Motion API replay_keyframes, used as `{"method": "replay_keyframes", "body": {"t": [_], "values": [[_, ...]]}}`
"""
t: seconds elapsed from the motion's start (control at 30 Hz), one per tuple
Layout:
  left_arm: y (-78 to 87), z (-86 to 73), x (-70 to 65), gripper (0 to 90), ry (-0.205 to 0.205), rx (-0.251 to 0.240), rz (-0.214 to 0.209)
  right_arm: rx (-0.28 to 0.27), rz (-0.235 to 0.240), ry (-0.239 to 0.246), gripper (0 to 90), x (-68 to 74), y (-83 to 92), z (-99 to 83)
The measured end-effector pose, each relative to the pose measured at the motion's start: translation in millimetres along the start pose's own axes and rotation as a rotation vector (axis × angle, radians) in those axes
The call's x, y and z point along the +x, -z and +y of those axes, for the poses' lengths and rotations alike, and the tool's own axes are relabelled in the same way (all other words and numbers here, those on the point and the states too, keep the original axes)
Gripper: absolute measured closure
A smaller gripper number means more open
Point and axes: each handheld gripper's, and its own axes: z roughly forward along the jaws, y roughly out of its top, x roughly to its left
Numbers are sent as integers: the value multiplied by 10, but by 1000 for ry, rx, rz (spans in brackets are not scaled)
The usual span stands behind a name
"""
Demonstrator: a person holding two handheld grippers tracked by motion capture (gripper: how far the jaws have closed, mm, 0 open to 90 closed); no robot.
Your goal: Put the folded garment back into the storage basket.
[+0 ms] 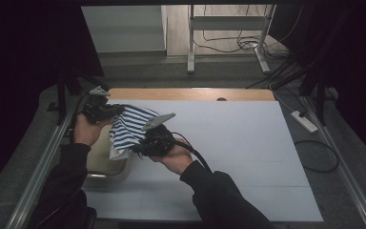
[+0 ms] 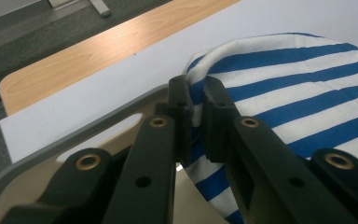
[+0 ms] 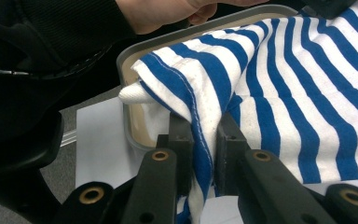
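**One striped cloth pinched by both grippers above a tray**

Two black hand-held grippers work at the near left of the counter. The right gripper (image 1: 140, 143) has its jaws clenched on a folded, stitched edge of the one blue-and-white striped cotton cloth (image 1: 128, 126), the fabric running up between the two pads. The left gripper (image 1: 112, 110), slightly farther off, likewise grasps the cloth: a rolled fold of it is squeezed between its jaws. The cloth hangs stretched between the two grips, held above one shallow beige tray with a grey rim (image 1: 106, 164), which rests on the counter's near left edge. One white sheet (image 1: 248, 152) covers most of the counter; a strip of pale wooden counter top (image 1: 190, 94) shows beyond it. No brand, label or writing can be read anywhere.
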Motion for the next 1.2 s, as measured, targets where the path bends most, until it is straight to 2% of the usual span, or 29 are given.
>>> {"method": "replay_keyframes", "body": {"t": [0.5, 1.2], "values": [[159, -163, 238, 834, 40, -3, 37, 11, 18, 15, 801, 79, -293, 140], [320, -399, 496, 834, 93, -9, 81, 40, 38, 47, 801, 172, -672, 274]]}}
